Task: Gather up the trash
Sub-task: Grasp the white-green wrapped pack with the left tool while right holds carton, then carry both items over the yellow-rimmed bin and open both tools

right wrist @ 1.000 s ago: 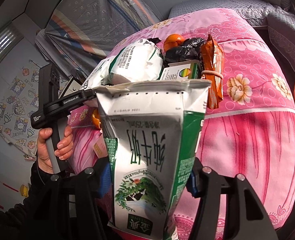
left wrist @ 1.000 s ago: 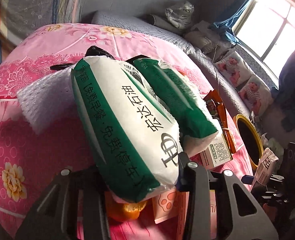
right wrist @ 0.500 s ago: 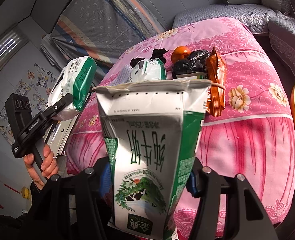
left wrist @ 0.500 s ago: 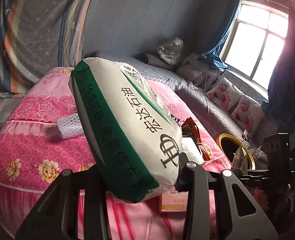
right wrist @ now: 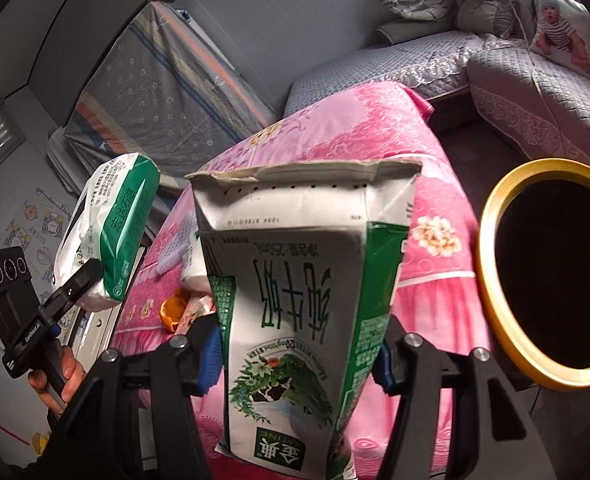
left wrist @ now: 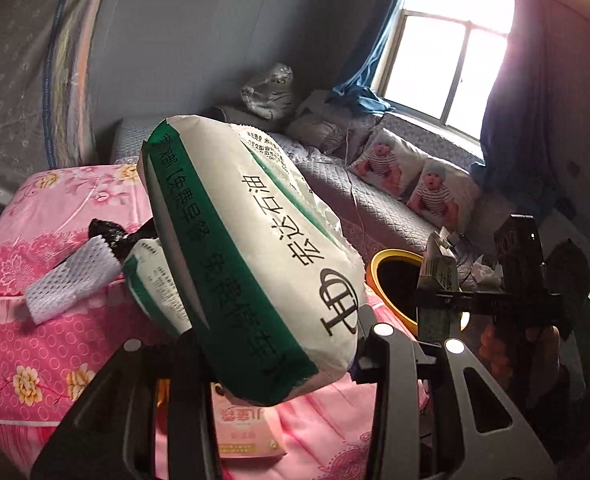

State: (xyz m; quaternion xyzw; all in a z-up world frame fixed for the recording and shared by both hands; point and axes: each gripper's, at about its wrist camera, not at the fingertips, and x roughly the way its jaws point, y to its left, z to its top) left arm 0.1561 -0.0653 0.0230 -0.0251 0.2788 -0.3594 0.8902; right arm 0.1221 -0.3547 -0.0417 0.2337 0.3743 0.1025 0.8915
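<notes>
My left gripper point(left wrist: 279, 364) is shut on a white and green tissue pack point(left wrist: 255, 256) and holds it in the air beside the pink-covered table point(left wrist: 35, 344). It also shows in the right wrist view point(right wrist: 111, 232). My right gripper point(right wrist: 295, 344) is shut on a flattened green and white milk carton point(right wrist: 295, 300), seen in the left wrist view point(left wrist: 435, 280) close to the yellow-rimmed trash bin point(left wrist: 399, 284). The bin's dark opening point(right wrist: 555, 276) lies right of the carton.
On the table lie a second tissue pack point(left wrist: 151, 284), white foam netting point(left wrist: 71, 280), a black bag point(left wrist: 111, 232), an orange peel point(right wrist: 173, 312) and a pink box point(left wrist: 247, 432). A grey sofa point(left wrist: 375, 200) with baby-print cushions point(left wrist: 415, 184) stands behind the bin.
My left gripper lifted the tissue pack off the table and swung it right toward the bin. My right gripper carried the carton right, so the bin's opening now fills its right side.
</notes>
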